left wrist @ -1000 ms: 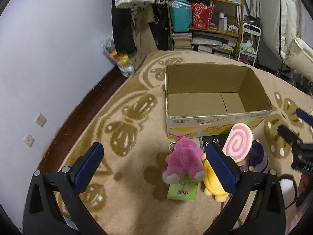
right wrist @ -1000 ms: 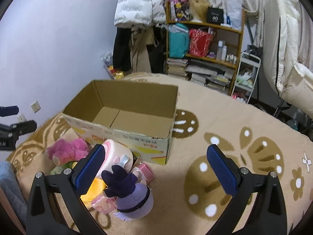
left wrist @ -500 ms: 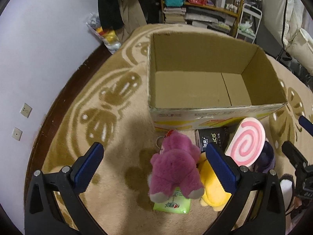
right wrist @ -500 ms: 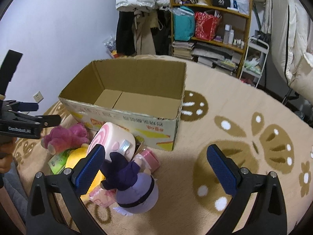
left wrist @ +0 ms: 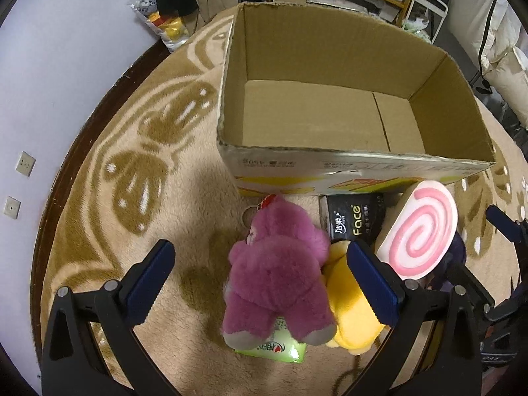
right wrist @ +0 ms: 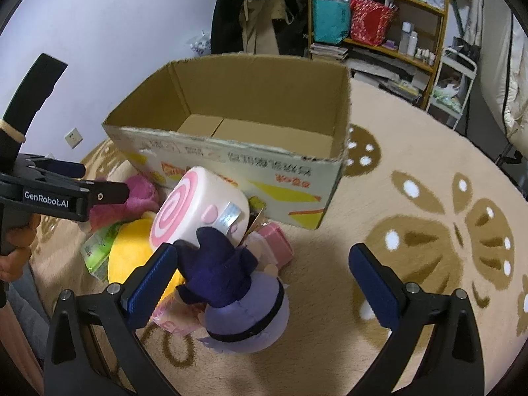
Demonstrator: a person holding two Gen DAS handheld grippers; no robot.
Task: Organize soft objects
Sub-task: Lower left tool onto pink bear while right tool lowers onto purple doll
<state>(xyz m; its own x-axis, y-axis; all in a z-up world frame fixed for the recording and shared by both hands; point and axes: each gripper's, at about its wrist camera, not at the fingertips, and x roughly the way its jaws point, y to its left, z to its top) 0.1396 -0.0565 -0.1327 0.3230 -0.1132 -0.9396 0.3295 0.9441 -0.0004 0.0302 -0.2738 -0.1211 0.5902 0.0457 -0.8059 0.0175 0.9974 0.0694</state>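
An open, empty cardboard box [left wrist: 356,161] stands on the rug; it also shows in the right wrist view [right wrist: 237,155]. In front of it lie a purple plush bear [left wrist: 280,277], a yellow plush [left wrist: 349,310], a pink-swirl roll cushion [left wrist: 419,231] and a black tissue pack [left wrist: 354,222]. My left gripper [left wrist: 259,282] is open, straddling the bear just above it. My right gripper [right wrist: 262,282] is open above a purple-hatted doll [right wrist: 234,290]. The roll cushion [right wrist: 194,214] and yellow plush [right wrist: 132,250] lie left of the doll.
A green packet [left wrist: 274,351] lies under the bear. A pink packet [right wrist: 277,241] sits by the box's front. A shelf unit [right wrist: 373,23] and hanging coats stand behind the box. The patterned rug [right wrist: 429,217] stretches right. The wall is close on the left.
Both grippers have moved forward and down toward the toys. The left now straddles the purple bear; the right is over the purple-hatted doll. Both stay open.
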